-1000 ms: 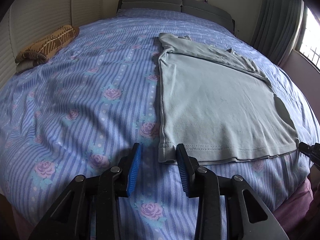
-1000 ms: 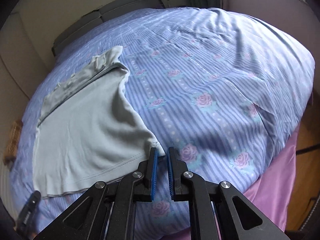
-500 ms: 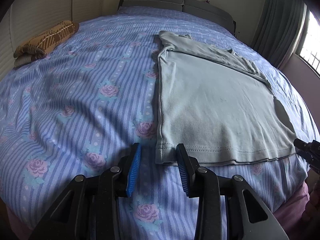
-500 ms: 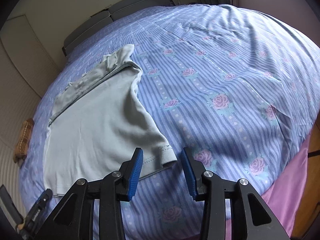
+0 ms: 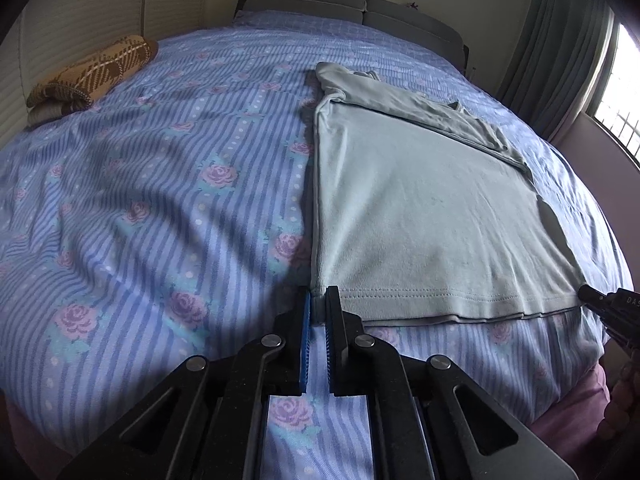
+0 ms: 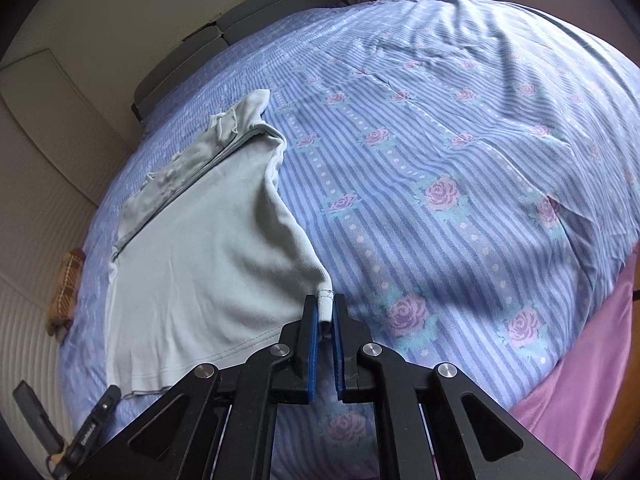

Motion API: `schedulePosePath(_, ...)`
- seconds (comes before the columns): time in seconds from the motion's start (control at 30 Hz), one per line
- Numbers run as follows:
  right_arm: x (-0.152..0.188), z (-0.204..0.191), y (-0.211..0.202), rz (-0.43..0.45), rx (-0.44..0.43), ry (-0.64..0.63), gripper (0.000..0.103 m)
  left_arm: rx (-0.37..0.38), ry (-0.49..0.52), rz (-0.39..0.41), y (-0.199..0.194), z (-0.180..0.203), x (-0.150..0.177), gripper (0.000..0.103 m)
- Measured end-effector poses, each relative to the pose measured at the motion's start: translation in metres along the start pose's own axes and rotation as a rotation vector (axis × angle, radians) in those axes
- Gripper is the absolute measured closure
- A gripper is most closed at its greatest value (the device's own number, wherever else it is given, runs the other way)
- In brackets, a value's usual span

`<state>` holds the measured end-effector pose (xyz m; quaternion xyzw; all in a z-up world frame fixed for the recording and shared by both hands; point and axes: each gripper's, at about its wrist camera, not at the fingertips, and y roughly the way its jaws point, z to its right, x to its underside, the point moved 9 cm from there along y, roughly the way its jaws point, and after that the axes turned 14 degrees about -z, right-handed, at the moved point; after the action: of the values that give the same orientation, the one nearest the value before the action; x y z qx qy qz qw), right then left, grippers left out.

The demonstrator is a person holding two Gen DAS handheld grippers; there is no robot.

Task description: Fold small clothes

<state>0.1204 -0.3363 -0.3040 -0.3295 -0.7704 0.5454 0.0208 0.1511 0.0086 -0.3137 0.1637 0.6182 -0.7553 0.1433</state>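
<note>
With each claw, left (image 5: 318,312) and right (image 6: 325,312), clamped on a hem corner of the shirt (image 5: 420,208), we should lift evenly and carry the hem toward its collar.

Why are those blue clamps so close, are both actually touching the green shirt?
Touching: each wrist view shows its gripper, left and right, shut on a hem corner of the shirt.

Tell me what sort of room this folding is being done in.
Most likely a home bedroom. A bed with a blue striped, rose-print cover fills both views, a dark padded headboard stands at its far end, and grey-green curtains hang beside a window. The pale green T-shirt lies spread on the bed.
</note>
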Motion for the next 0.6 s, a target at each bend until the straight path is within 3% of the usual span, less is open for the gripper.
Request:
schedulePosePath(0.2,0.01,-0.001,-0.021,0.019,-0.024,-0.013,0.096,-0.018,0.016,0.046,-0.026,0.001,0.002,0.095)
schedulePosePath(0.6,0.045,0.004,-0.059,0.022,-0.066,-0.006,0.096,-0.017,0.021,0.02,-0.058,-0.002,0.033,0.095)
